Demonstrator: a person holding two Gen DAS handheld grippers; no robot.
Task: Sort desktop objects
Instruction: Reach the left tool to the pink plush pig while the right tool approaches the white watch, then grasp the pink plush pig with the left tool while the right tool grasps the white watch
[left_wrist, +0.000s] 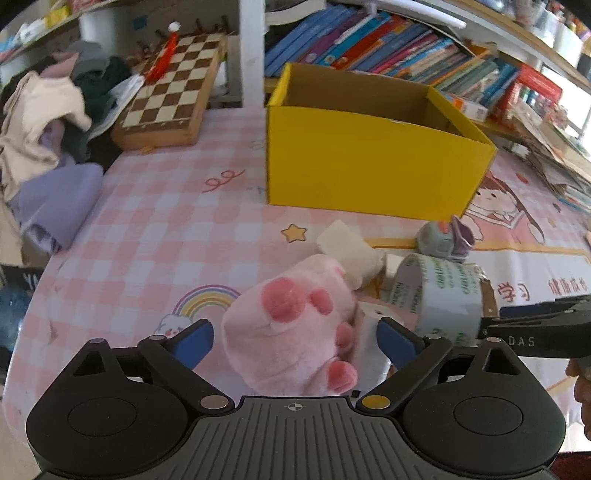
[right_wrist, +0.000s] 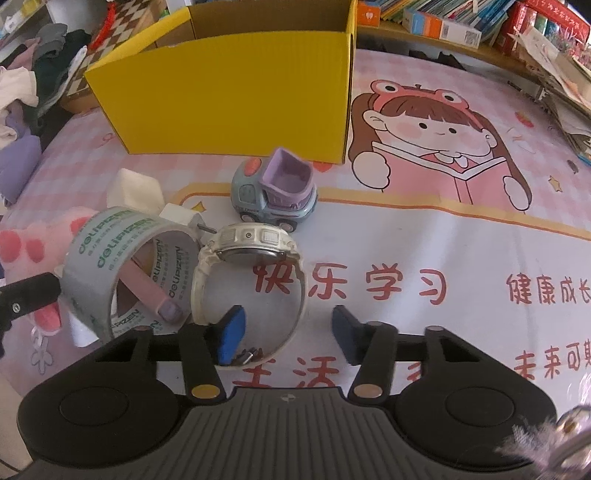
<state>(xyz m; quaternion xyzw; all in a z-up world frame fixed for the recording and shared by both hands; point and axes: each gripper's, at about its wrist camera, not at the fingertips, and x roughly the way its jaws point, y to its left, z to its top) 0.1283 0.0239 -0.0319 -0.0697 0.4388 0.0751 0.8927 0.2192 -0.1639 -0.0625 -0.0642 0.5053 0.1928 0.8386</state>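
Observation:
My left gripper (left_wrist: 295, 341) is open, its blue fingers either side of a pink plush paw (left_wrist: 295, 328) on the table. My right gripper (right_wrist: 289, 334) is open over a white wristwatch (right_wrist: 251, 254); its left finger sits inside the strap loop. A roll of tape (right_wrist: 122, 258) (left_wrist: 436, 295) stands on edge left of the watch, with a pink pen (right_wrist: 151, 291) through it. A small toy truck (right_wrist: 275, 192) (left_wrist: 443, 240) sits behind the watch. An open yellow box (left_wrist: 369, 162) (right_wrist: 229, 99) stands farther back.
A white block (left_wrist: 343, 243) (right_wrist: 136, 188) and a white plug (right_wrist: 181, 216) lie by the tape. A chessboard (left_wrist: 173, 88), a pile of clothes (left_wrist: 48, 125) and shelves of books (left_wrist: 406, 48) line the back and left. The tablecloth (right_wrist: 443, 236) is pink with cartoon prints.

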